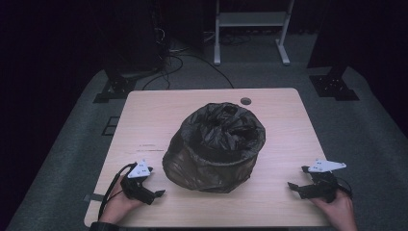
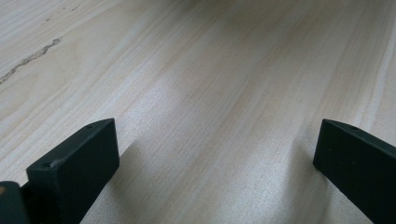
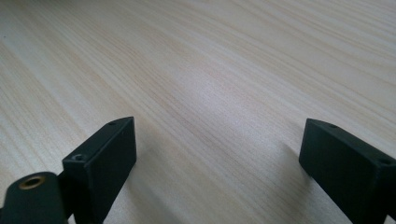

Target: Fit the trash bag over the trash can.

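Note:
A round bin lined with a crumpled black plastic bag point(image 1: 215, 146) stands in the middle of the light wooden table point(image 1: 279, 110). My left gripper point(image 1: 155, 182) rests near the front left edge, just left of the bin, open with nothing between its jaws. My right gripper point(image 1: 298, 179) sits near the front right edge, well apart from the bin, also open and empty. In the left gripper view the left gripper point(image 2: 215, 154) has its jaws spread wide over bare wood. The right gripper point(image 3: 219, 154) stands the same way in the right gripper view.
A round cable hole point(image 1: 246, 101) sits at the table's far edge. Dark scratch marks point(image 1: 148, 147) lie on the wood left of the bin. Beyond the table are a white frame point(image 1: 251, 29), black stand feet point(image 1: 113, 89) and cables on grey carpet.

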`<action>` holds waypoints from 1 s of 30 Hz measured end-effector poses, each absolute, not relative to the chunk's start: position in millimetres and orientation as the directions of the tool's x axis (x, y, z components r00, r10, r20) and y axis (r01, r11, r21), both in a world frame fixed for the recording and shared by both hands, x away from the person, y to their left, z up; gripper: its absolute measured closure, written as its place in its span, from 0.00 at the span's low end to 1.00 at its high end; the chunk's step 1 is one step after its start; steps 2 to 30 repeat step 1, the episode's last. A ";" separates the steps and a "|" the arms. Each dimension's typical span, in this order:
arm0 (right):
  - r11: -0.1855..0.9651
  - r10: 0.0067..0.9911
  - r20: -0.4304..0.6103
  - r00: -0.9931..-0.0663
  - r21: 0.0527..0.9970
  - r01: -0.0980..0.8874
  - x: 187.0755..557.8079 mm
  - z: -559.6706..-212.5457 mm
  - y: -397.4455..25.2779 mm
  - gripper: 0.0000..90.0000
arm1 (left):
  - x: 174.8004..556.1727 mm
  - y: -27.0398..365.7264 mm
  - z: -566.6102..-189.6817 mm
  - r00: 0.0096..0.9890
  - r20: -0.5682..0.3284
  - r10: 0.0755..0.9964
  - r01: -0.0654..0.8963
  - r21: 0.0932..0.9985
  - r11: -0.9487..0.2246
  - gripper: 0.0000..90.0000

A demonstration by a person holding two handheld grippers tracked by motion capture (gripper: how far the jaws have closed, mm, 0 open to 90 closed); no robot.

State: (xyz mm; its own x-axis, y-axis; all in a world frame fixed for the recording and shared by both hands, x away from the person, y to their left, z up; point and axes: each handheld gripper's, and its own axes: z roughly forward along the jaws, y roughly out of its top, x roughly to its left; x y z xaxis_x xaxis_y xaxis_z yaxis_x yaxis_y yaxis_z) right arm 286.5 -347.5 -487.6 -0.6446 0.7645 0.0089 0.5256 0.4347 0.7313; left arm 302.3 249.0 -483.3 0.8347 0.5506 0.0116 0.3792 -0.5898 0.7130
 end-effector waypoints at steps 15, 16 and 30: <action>0.435 0.764 0.009 -0.645 0.731 0.526 286.5 -487.6 -347.5 0.11 | 302.2 249.0 -483.3 0.835 0.012 0.551 0.379 0.713 -0.590 0.00; 0.435 0.764 0.009 -0.645 0.731 0.526 286.5 -487.6 -347.5 0.11 | 302.2 249.0 -483.3 0.835 0.012 0.551 0.379 0.713 -0.590 0.00; 0.435 0.764 0.009 -0.645 0.731 0.526 286.5 -487.6 -347.5 0.11 | 302.2 249.0 -483.3 0.835 0.012 0.551 0.379 0.713 -0.590 0.00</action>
